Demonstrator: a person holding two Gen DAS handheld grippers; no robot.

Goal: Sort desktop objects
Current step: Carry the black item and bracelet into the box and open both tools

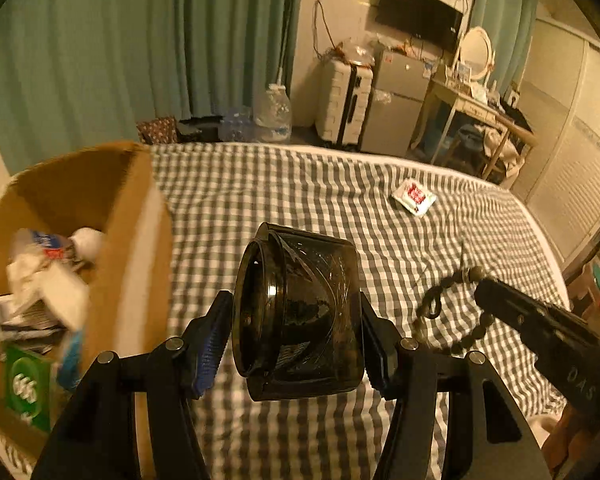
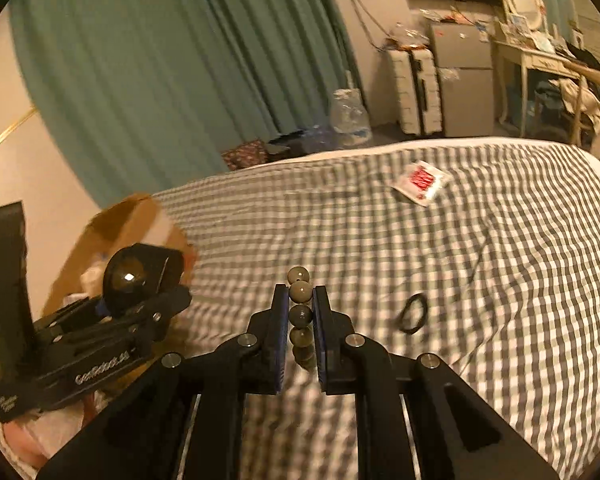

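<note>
Left gripper (image 1: 296, 320) clamps a dark plastic cup (image 1: 300, 312) (tipped sideways), cardboard box (image 1: 132, 216) at nine o'clock. Right gripper (image 2: 301, 320) pinches a bead bracelet (image 2: 300, 312).

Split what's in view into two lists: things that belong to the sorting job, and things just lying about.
Job:
- left gripper clamping dark translucent plastic cup
- right gripper clamping grey-green bead string
- brown cardboard box
- red-and-white sachet
- black hair tie

Lying about:
- white suitcase
- clear water jug
- oval mirror
</note>
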